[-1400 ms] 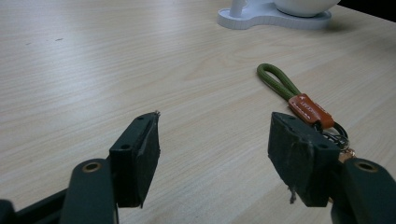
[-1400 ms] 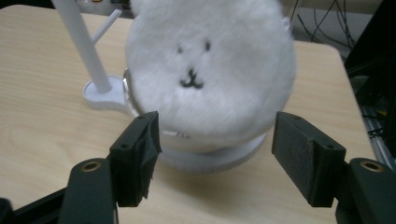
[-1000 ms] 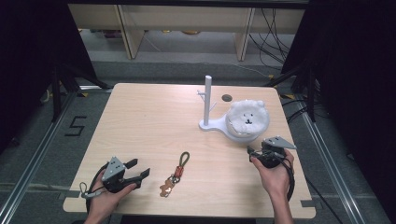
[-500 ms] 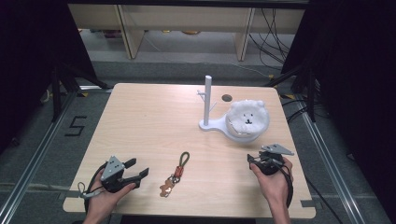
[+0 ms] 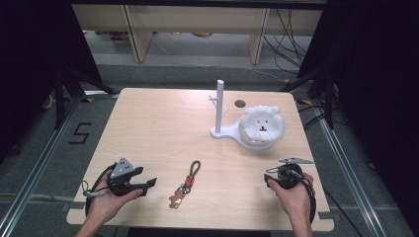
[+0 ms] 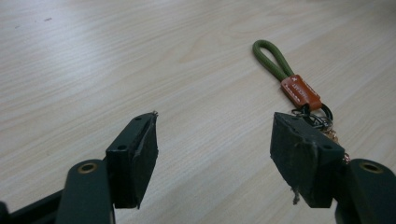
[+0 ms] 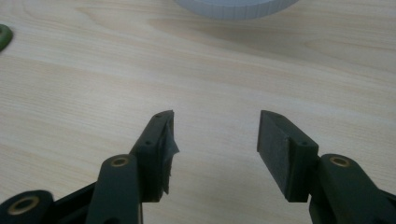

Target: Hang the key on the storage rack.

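A keychain lies on the table near the front middle: an olive cord loop, an orange tag, metal rings and a small tan charm. My left gripper rests to its left, open, jaws pointing at it; in the left gripper view the keychain lies just beyond the right jaw. My right gripper sits at the front right, open and holding nothing. A white stand with a post and a white plush bear stand at the back right.
The wooden table is bare on its left half. A small dark hole sits behind the stand. The stand's round base edge lies just ahead of the right gripper. Dark curtains and metal frame rails flank the table.
My right gripper has drawn back from the plush bear toward the front edge of the table. The left gripper and keychain have stayed put.
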The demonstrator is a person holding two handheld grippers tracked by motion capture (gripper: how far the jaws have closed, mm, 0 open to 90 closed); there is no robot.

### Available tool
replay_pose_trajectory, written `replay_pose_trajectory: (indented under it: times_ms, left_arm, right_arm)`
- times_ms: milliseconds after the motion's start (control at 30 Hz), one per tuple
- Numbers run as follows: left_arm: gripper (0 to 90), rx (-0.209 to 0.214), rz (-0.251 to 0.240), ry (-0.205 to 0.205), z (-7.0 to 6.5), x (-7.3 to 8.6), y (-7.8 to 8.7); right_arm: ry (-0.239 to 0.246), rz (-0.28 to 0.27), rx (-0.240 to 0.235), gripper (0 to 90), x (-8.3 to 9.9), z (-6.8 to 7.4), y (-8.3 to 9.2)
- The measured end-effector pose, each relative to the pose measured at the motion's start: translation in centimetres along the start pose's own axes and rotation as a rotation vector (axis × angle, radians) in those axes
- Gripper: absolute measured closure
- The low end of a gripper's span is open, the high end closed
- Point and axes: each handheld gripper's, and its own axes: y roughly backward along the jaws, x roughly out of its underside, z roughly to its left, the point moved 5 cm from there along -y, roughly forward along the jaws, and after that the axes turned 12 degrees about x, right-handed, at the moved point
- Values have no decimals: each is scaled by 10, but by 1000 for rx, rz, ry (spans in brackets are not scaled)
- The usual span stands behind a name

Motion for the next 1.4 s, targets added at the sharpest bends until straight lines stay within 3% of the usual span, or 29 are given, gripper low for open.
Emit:
replay_pose_trajectory:
  times_ms: [33, 133, 167, 200, 233, 267, 300, 333, 433, 500, 600, 633, 667, 700, 733, 800, 967, 1033, 1267, 1300, 1333, 1400]
  left_arm:
    - [321, -3, 13, 2, -1, -1, 0]
    - [337, 20, 57, 26, -2, -7, -3]
    - [343, 21, 87, 20, -2, -8, -3]
    - [345, 21, 96, 26, -2, -10, -5]
    - [345, 21, 96, 26, -2, -10, -5]
    - [345, 26, 141, 36, -5, -14, -8]
    - [344, 26, 141, 36, -5, -14, -8]
    - [344, 38, 152, 65, -8, -20, -13]
    - [350, 44, 176, 73, -12, -26, -19]
    - [351, 61, 229, 75, -18, -35, -29]
    - [356, 76, 251, 73, -23, -40, -37]
    - [358, 94, 282, 79, -28, -43, -47]
    - [360, 94, 282, 79, -28, -43, -47]
    - [361, 111, 329, 78, -32, -44, -56]
    - [360, 111, 329, 78, -32, -44, -56]
    - [360, 121, 391, 80, -35, -44, -67]
    - [357, 123, 429, 103, -37, -44, -80]
    - [357, 121, 443, 118, -38, -45, -84]
    - [370, 116, 471, 134, -42, -45, -96]
    - [375, 110, 470, 148, -43, -45, -97]
    - [384, 103, 479, 127, -44, -47, -99]
    - [392, 112, 482, 131, -46, -48, -101]
  right_arm:
    - [-9, -4, 9, 469, 0, 0, -1]
    - [5, -3, -21, 462, 0, 2, 0]
    - [62, -21, -18, 460, 2, -2, -2]
    - [38, 3, -25, 458, 2, 0, 0]
    - [38, 3, -25, 458, 2, 0, 0]
    - [49, -7, -31, 457, 3, 0, -2]
    - [49, -7, -31, 457, 3, 0, -2]
    - [51, 6, -18, 457, 3, -1, 0]
    - [53, 8, -7, 456, 3, -2, -1]
    - [56, 16, -8, 455, 4, -2, -1]
    - [51, 19, -18, 454, 4, -2, -1]
    - [33, 28, -18, 454, 4, -1, -1]
    - [30, 27, -10, 454, 5, -2, -1]
    - [32, 28, -12, 453, 5, -2, -1]
    - [32, 28, -12, 453, 5, -2, -1]
    - [44, 23, -21, 453, 6, -2, -1]
    - [58, 18, -21, 451, 6, -1, -3]
    - [31, 30, -32, 451, 6, 2, -2]
    - [34, 27, -34, 449, 5, 1, -2]
    - [56, 12, -28, 449, 5, 0, -2]
    - [53, 13, -28, 449, 5, 1, -2]
    - [37, 25, -28, 449, 5, 2, 0]
